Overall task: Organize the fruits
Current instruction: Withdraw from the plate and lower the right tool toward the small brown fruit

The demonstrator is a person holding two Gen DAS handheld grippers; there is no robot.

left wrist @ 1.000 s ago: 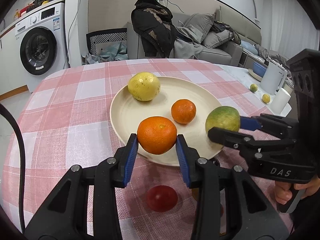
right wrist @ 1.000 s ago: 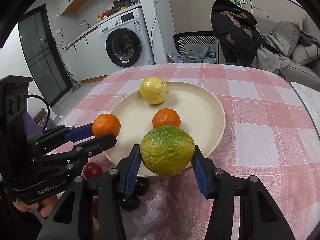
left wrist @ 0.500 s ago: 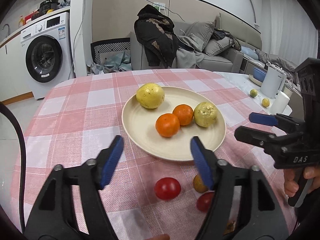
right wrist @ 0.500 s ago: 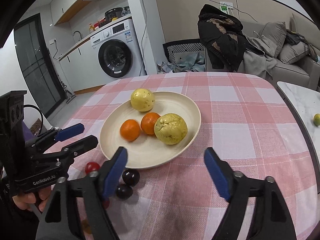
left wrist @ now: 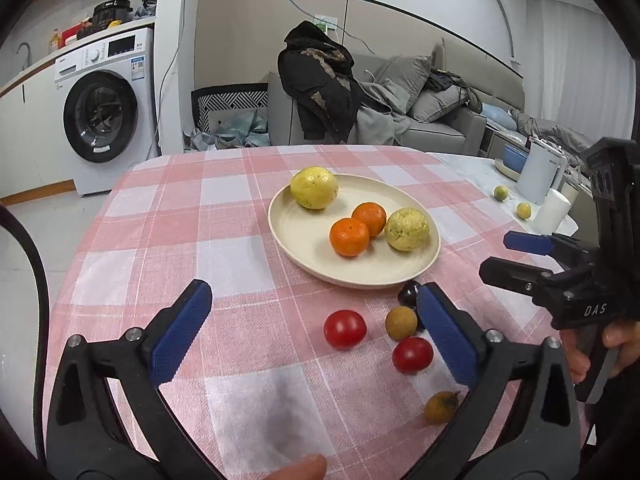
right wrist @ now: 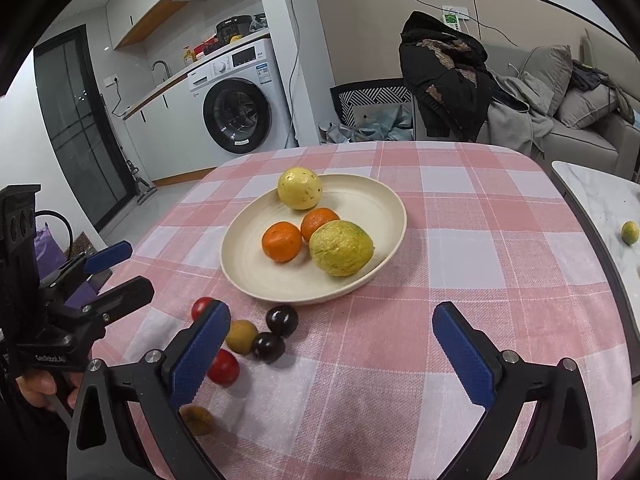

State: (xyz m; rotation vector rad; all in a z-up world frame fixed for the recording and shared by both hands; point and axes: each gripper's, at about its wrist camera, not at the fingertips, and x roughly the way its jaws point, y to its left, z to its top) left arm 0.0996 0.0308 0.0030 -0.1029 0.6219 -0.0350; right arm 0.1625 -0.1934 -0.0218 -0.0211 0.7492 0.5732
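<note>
Pink-and-white checked tablecloth point(right wrist: 460, 216). Cream round plate point(right wrist: 372, 200) bears two orange tangerines point(right wrist: 281, 241), pale yellow speckled fruit point(right wrist: 300, 188), yellow-green mottled fruit point(right wrist: 341, 248). Red cherry tomatoes point(left wrist: 345, 329), dark purple grapes point(right wrist: 282, 320), tan longan point(left wrist: 401, 323). Blue finger pads point(right wrist: 466, 354) on black frames.

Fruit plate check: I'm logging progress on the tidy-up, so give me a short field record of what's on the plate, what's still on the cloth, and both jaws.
plate: round cream plate on pink checked tablecloth
on plate: two oranges, pale yellow round fruit, yellow-green wrinkled fruit
on cloth: red cherry tomatoes, dark round fruits, small tan fruits
left gripper: jaws just opened, empty
right gripper: jaws just opened, empty
</note>
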